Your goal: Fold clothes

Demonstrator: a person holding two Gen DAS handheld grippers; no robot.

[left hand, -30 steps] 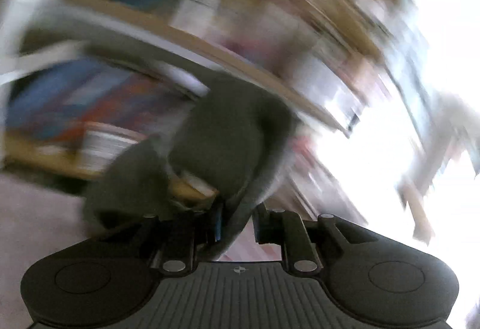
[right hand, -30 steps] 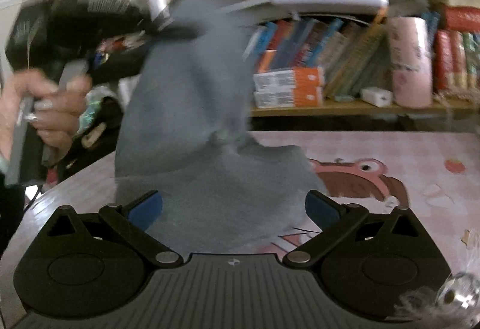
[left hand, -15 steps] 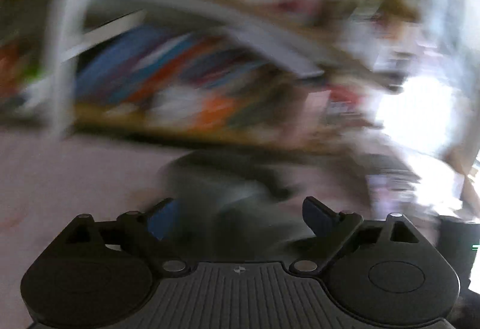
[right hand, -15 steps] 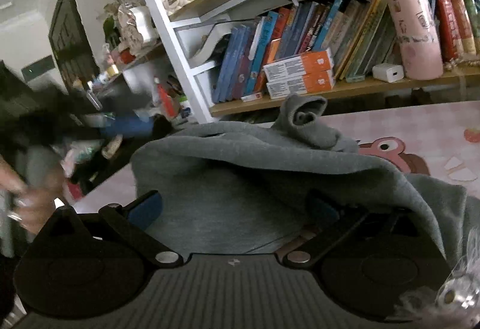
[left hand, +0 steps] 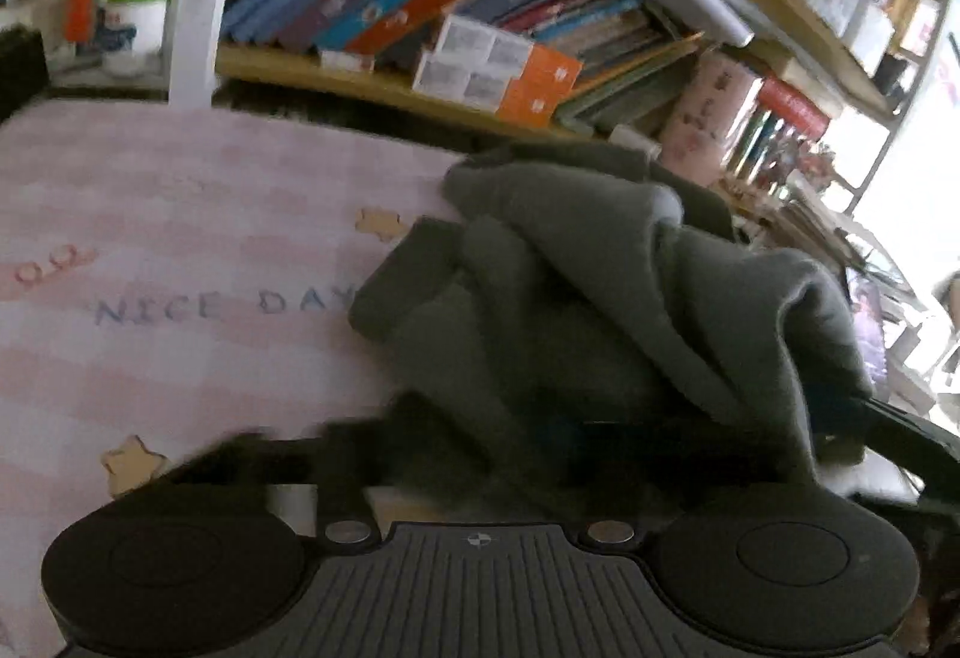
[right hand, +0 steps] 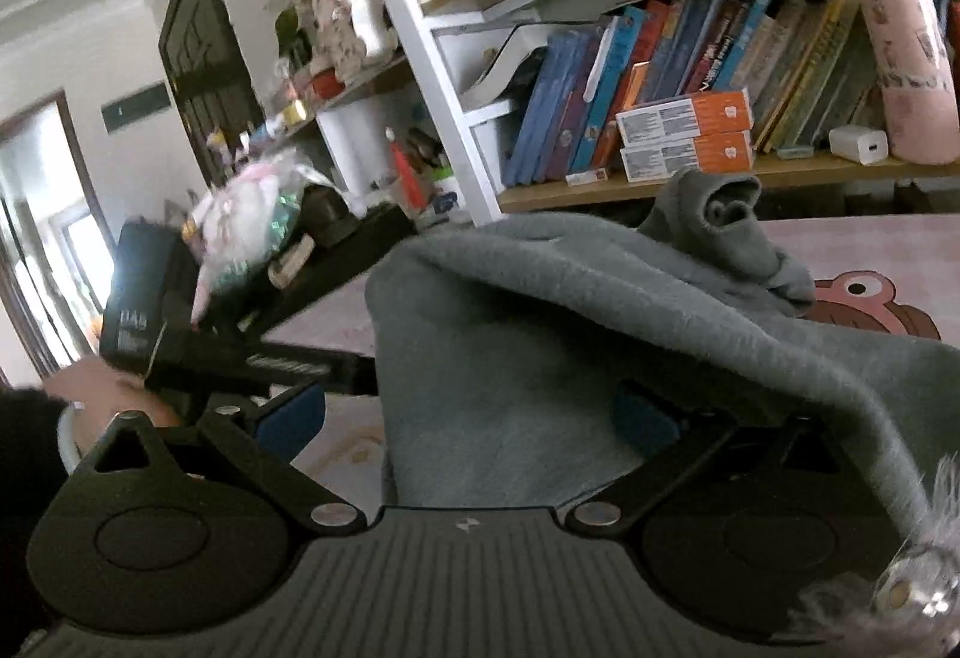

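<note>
A pink tablecloth (left hand: 180, 250) printed with "NICE DAY" is seen at the left, and a grey garment (left hand: 600, 298) is heaped on it toward the right, below the bookshelf (left hand: 456, 88). The left gripper (left hand: 480, 436) is blurred and partly buried in cloth, so its state cannot be told. The right gripper (right hand: 468, 412) is spread wide, with the garment draped over its right finger.
</note>
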